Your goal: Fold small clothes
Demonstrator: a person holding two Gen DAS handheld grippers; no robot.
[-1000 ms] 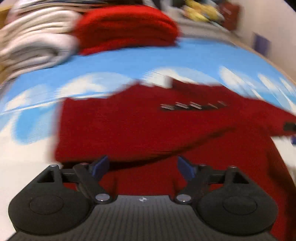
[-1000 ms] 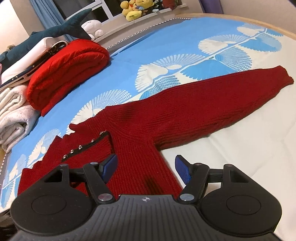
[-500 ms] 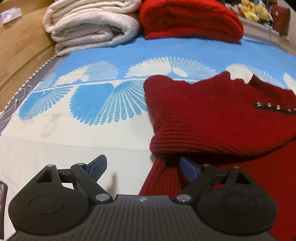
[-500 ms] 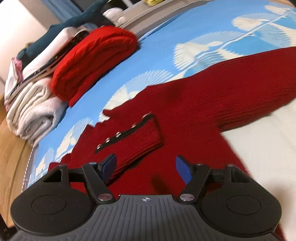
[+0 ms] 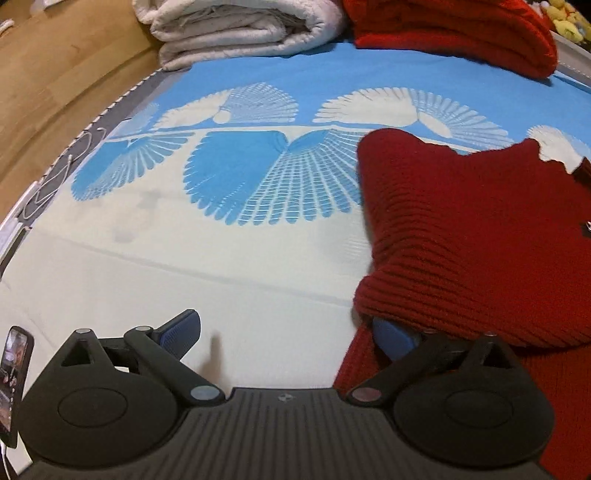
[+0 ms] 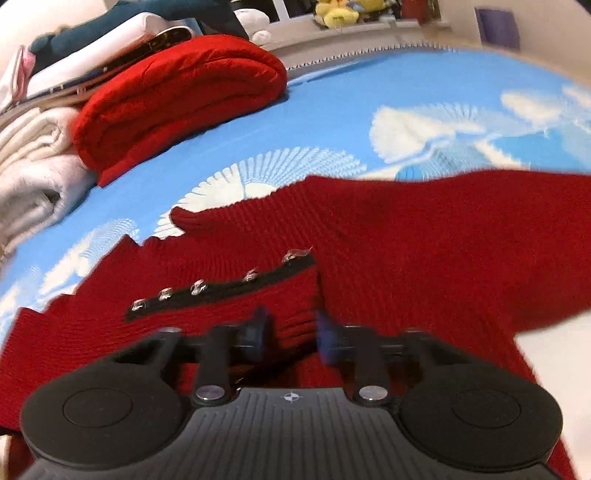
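A dark red knit sweater [image 6: 406, 243] lies on the bed, its left sleeve folded over the body so the black-trimmed cuff with silver studs [image 6: 221, 288] rests on the chest. My right gripper [image 6: 291, 332] is closing around that cuff's end, jaws narrow and blurred, knit between them. In the left wrist view the sweater's folded left edge [image 5: 461, 229] lies at the right. My left gripper [image 5: 288, 334] is open over bare sheet, its right fingertip [image 5: 391, 336] tucked under the fold.
A folded bright red sweater [image 6: 177, 99] and folded white blankets [image 5: 236, 29] are stacked at the bed's far side. The wooden floor [image 5: 55, 66] lies beyond the left bed edge. A phone [image 5: 14, 373] shows at the lower left.
The right gripper moved forward onto the studded cuff and its jaws narrowed from wide open. The left gripper slid left along the sweater's folded edge and stayed open.
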